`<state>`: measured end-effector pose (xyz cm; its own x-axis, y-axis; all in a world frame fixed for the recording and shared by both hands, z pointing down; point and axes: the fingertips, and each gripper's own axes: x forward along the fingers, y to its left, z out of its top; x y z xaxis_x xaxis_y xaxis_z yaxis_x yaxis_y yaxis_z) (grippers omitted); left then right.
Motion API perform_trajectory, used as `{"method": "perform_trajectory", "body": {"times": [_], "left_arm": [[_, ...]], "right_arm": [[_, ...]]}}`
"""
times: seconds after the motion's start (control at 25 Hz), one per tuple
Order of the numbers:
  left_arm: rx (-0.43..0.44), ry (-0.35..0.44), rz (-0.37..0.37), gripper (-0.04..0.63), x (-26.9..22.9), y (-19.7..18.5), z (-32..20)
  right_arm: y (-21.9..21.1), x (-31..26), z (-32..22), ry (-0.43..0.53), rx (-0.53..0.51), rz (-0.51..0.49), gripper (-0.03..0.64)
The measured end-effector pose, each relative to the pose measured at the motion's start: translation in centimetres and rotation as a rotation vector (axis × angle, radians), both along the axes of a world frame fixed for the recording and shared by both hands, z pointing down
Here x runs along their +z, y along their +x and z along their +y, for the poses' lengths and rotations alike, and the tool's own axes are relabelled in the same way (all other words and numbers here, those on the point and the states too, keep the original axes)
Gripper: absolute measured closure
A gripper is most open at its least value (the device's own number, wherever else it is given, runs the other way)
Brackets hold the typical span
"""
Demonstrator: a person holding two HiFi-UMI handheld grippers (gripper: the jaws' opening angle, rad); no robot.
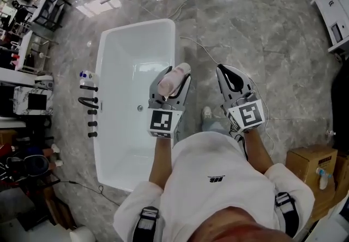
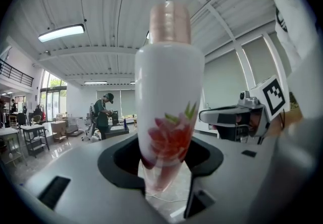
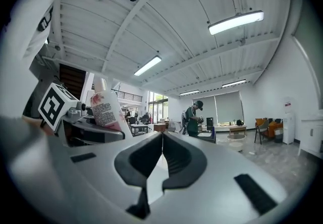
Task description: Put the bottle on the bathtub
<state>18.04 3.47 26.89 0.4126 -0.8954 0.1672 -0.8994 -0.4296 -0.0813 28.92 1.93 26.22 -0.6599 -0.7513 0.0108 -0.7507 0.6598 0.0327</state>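
- Left gripper (image 1: 174,77) clamped on white flowered bottle (image 2: 169,92), pink cap pointing away from the person.
- Bottle held above bathtub (image 1: 109,44) right rim.
- Right gripper (image 1: 224,73) jaws together, empty, over floor.

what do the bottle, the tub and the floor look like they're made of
Bottle: probably glossy white plastic, though glass or ceramic can't be ruled out; smooth sheen, printed red flower, duller pinkish cap.
Bathtub: glossy white, likely acrylic or enamel; even shine, rounded rim.
Floor: polished grey marble-look stone or tile; pale veining and bright light reflections.
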Motion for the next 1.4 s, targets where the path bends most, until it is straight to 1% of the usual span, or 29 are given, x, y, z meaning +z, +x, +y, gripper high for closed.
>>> {"method": "perform_trajectory", "body": {"times": [0.16,0.44,0.56,0.72,0.88,1.04,1.24,1.4], "left_arm": [[0.005,0.002,-0.018,0.368,-0.1,0.7,-3.9],[0.012,-0.009,-0.015,0.368,0.6,2.0,-7.8],[0.004,-0.025,-0.021,0.368,1.1,2.0,-8.8],[0.005,-0.03,-0.006,0.368,-0.1,2.9,-9.5],[0.003,-0.014,-0.037,0.368,1.0,2.9,-10.6],[-0.003,-0.005,-0.032,0.368,1.7,2.9,-13.0],[-0.037,0.023,-0.011,0.368,2.3,2.8,-17.9],[-0.11,0.033,-0.003,0.368,2.9,2.7,-23.7]], "right_arm": [[0.5,0.0,-3.9,0.01,-0.005,-0.021,0.621],[2.1,0.7,-7.7,-0.002,0.009,-0.025,0.621],[2.4,0.7,-8.7,-0.008,0.002,-0.029,0.621],[2.9,0.6,-9.6,-0.002,-0.003,-0.036,0.621],[3.1,0.6,-11.0,0.002,-0.003,-0.039,0.621],[2.9,0.7,-13.8,0.027,-0.016,-0.037,0.621],[3.0,0.9,-18.7,0.055,-0.048,0.002,0.621],[2.8,1.5,-24.5,0.057,-0.122,0.032,0.621]]}}
